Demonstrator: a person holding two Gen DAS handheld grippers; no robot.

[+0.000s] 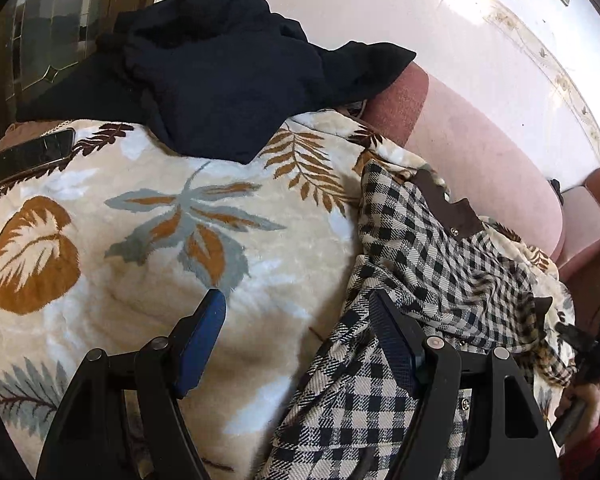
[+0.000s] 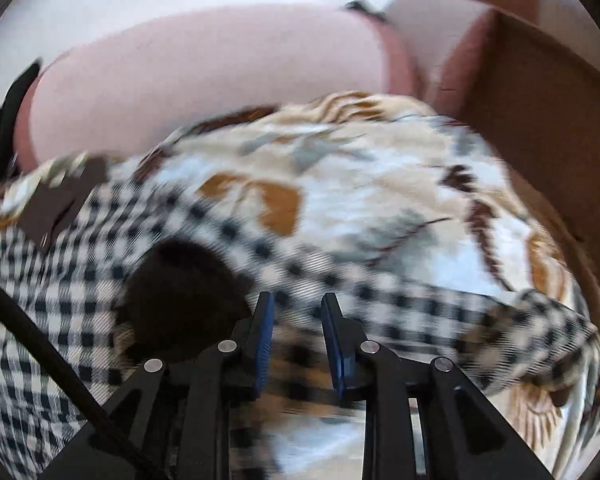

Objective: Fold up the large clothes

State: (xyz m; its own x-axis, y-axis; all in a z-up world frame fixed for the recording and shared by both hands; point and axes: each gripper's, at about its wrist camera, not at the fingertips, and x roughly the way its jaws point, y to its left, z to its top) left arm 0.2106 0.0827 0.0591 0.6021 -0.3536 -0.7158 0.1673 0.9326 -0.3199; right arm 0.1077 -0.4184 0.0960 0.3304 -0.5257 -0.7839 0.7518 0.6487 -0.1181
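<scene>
A checked jacket lies rumpled on a leaf-print blanket over a sofa. Left tongs and right tongs both open, empty. Likely still spreading; next, grasp an edge.

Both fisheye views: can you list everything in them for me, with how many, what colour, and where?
checked garment: one, black and cream, crumpled on the blanket, right side of the left view
dark garment: one, navy-black, heaped at the blanket's far edge
leaf blanket: one, cream with brown and grey leaves, covering the sofa seat
phone: one, black, on the blanket's far left edge
sofa: one, pink, behind the blanket
cardboard box: one, brown, right of the blanket
left gripper: fingers wide apart, empty
right gripper: fingers apart; view blurred
</scene>
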